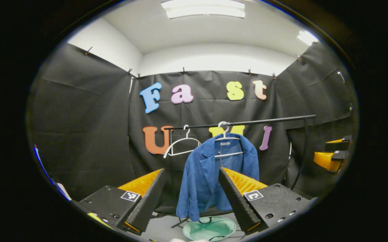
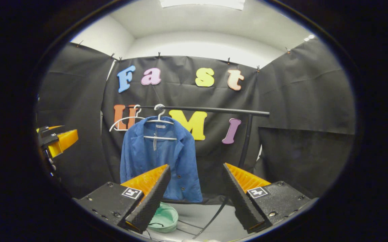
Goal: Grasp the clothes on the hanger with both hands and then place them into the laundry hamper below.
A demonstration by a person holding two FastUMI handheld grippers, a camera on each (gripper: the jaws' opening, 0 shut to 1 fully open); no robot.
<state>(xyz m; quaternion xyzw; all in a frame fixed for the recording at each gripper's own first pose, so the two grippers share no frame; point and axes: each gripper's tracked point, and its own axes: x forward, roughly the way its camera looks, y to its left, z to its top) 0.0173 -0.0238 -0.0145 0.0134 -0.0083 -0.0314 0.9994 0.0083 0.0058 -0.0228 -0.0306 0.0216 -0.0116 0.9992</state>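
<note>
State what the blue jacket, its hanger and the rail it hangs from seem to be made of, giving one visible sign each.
Blue jacket: woven cloth, matte; it drapes in soft folds. White hanger: probably plastic or coated wire, thin and smooth. Black rail: likely metal tube, straight, with a faint sheen.

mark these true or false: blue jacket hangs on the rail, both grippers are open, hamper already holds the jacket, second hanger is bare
The blue jacket hangs on a hanger from the rail: true.
The left gripper and right gripper are both open: true.
The green hamper already holds the jacket: false, the jacket hangs above it on the hanger.
The second white hanger is bare: true.
The right gripper is shut on the jacket: false, it is apart from it.
</note>
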